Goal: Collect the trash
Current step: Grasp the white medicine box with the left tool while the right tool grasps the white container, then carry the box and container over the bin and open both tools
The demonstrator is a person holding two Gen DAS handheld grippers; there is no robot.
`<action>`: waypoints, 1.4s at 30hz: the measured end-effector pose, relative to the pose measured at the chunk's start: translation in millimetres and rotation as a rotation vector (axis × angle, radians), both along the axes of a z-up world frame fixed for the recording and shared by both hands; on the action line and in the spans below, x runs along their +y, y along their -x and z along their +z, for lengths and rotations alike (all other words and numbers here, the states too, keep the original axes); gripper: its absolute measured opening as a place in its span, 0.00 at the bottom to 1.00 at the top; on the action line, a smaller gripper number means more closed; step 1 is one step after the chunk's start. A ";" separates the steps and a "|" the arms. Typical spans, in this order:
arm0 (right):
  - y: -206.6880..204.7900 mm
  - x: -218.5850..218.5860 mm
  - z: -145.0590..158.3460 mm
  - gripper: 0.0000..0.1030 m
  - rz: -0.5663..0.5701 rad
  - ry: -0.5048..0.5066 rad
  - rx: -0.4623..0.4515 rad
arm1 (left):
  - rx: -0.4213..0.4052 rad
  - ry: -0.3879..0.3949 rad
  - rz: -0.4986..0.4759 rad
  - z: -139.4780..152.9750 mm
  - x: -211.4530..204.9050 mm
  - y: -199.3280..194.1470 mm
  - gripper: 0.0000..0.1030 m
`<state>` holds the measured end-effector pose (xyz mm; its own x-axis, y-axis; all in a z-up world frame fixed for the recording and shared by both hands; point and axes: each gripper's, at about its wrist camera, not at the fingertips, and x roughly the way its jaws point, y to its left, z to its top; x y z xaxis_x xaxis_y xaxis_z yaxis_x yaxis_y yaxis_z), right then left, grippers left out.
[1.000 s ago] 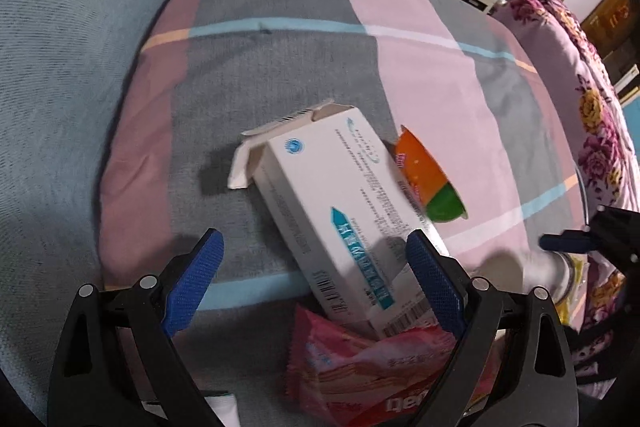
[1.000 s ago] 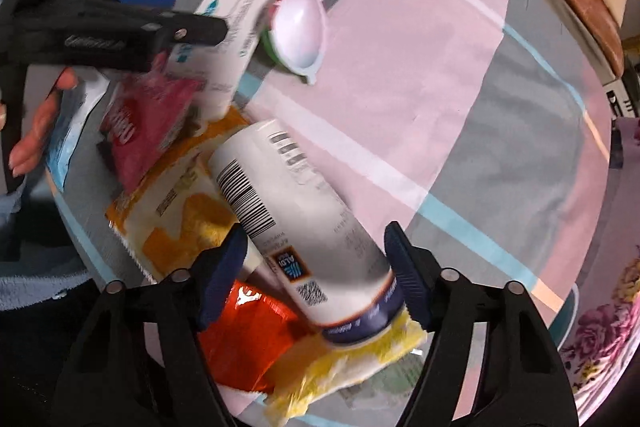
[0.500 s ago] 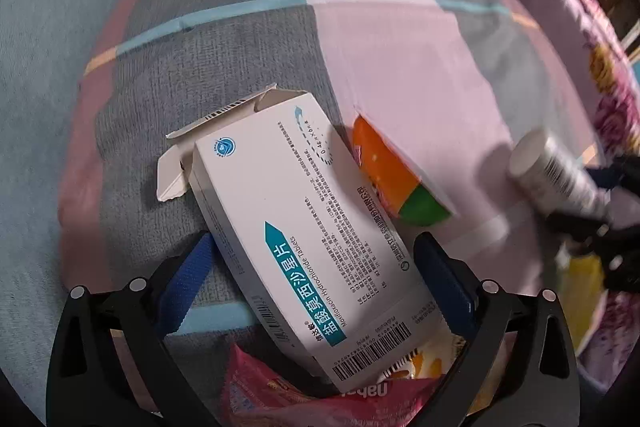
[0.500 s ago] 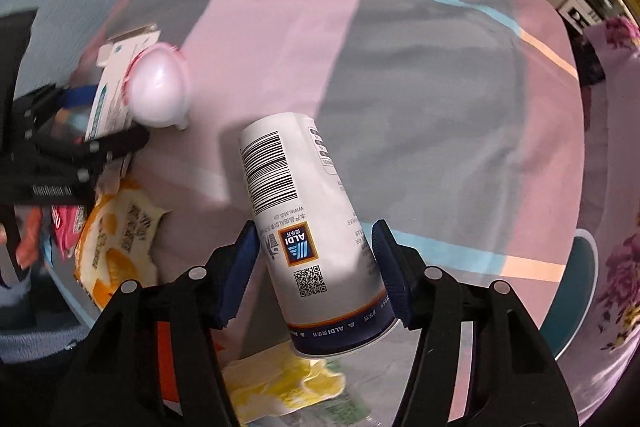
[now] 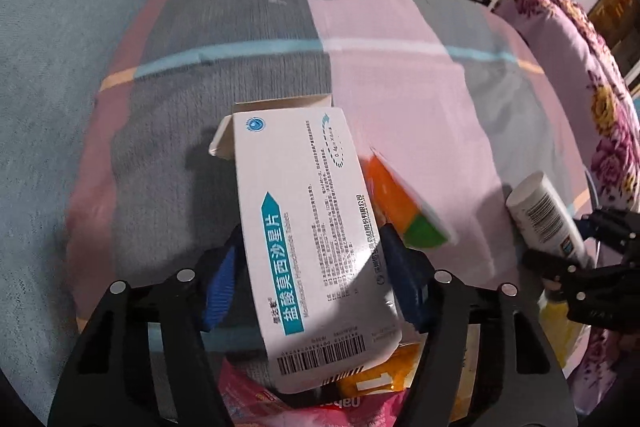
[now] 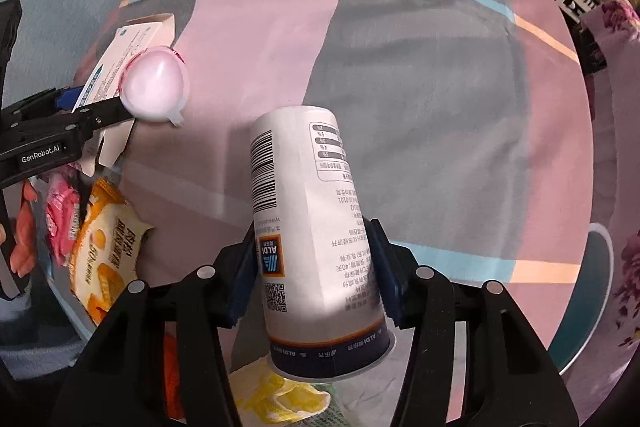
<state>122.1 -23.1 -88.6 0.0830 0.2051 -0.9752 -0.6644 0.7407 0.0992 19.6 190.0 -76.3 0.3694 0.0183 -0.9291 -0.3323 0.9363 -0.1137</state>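
between left claw [image 5: 310, 281] tips: white box [image 5: 308, 227], clamped | right claw [image 6: 314, 267]: grips paper cup [image 6: 312, 227] sideways

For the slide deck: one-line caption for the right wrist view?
Right gripper clamps an ALDI paper cup above the striped blanket, snack wrappers at left.

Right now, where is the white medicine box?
The medicine box sits clamped in the left tool, centre of the left wrist view, with the orange-and-green cup just to its right.
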 end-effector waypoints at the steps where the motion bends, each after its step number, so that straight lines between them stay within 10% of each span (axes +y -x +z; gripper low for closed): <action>1: -0.4 -0.4 1.7 0.48 -0.009 -0.009 -0.003 | -0.013 -0.003 0.004 5.3 0.1 1.2 0.64; 17: -4.1 -66.6 61.9 0.48 -0.182 -0.202 -0.064 | -0.170 -0.017 -0.090 78.3 -51.5 -9.4 0.64; 42: -8.3 -262.6 82.8 0.48 -0.552 -0.345 -0.141 | -0.128 0.027 -0.492 65.7 -272.1 -101.2 0.64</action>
